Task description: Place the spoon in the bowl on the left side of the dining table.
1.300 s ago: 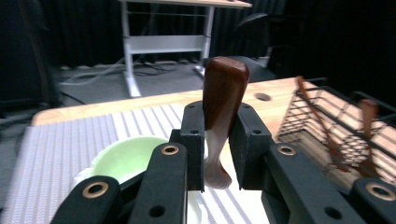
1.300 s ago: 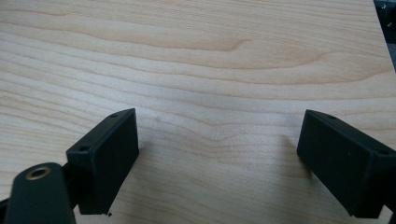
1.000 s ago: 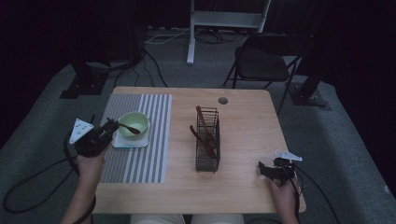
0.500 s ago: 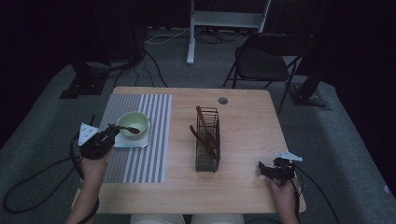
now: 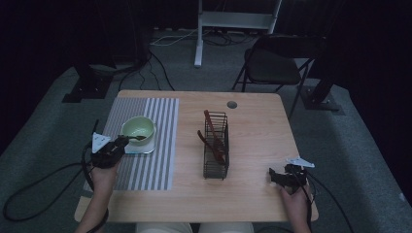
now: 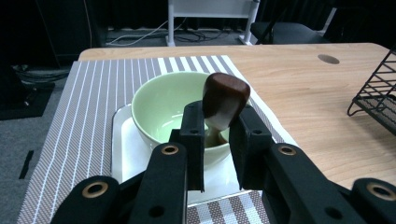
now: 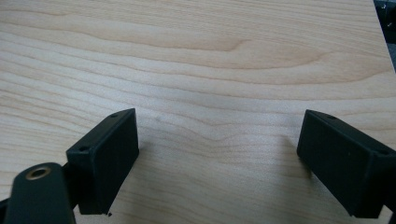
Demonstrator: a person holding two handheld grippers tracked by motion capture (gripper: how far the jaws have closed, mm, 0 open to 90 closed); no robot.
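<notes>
A pale green bowl (image 5: 138, 129) (image 6: 161, 102) stands on a square white tray (image 5: 145, 147) (image 6: 122, 154) on the striped mat (image 5: 148, 167). My left gripper (image 5: 120, 143) (image 6: 217, 123) sits just in front of the bowl, shut on the dark brown handle of a wooden spoon (image 6: 225, 98). The spoon's far end dips inside the bowl and is hidden behind the jaws. My right gripper (image 5: 274, 177) (image 7: 217, 163) rests low over the bare wooden table (image 7: 210, 56) near its front right corner. Its jaws stand wide apart with nothing between them.
A black wire rack (image 5: 215, 145) (image 6: 376, 93) stands mid-table with brown utensils (image 5: 212, 131) leaning in it. A round cable hole (image 5: 231, 104) lies near the far edge. Beyond the table stand a folding chair (image 5: 272, 68) and a white stand (image 5: 233, 19).
My left gripper has sunk a little toward the tray with the spoon in its grip. The right gripper has stayed where it was.
</notes>
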